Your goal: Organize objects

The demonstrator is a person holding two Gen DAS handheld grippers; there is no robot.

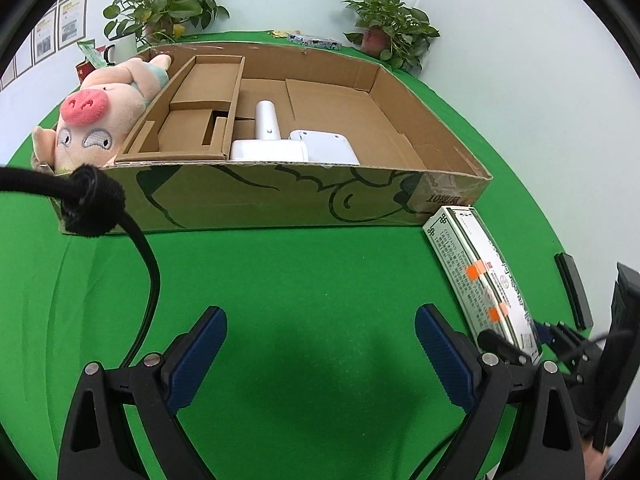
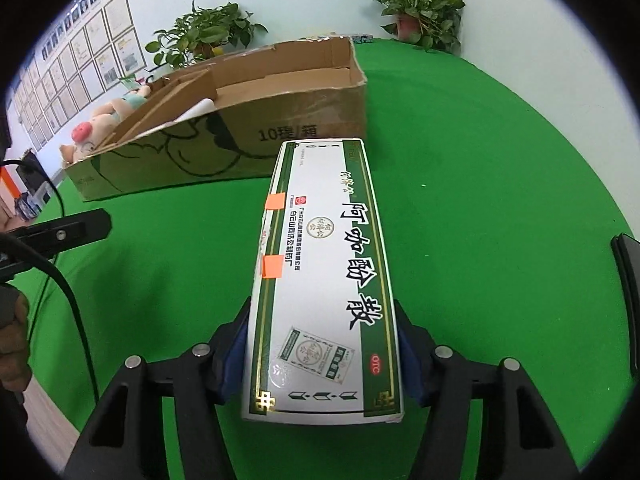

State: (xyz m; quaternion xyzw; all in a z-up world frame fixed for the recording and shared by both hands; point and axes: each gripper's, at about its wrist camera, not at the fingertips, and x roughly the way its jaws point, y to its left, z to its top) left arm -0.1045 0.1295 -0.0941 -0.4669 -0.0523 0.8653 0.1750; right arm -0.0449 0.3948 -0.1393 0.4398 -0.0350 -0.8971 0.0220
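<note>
Right tongs [image 2: 322, 354] are clamped on the long medicine box [image 2: 324, 280], left tongs [image 1: 320, 356] spread empty, so next it probably lifts toward the cardboard box [image 2: 280, 128] at 11 o'clock.

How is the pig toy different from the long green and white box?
The pig toy is soft, pink and plush; the medicine box is stiff, printed cardboard. The pig toy lies in the big cardboard box; the medicine box is outside it, over the green cloth, between the right tool's pads.

Bright, even light; sharp centre, fisheye-warped edges.
</note>
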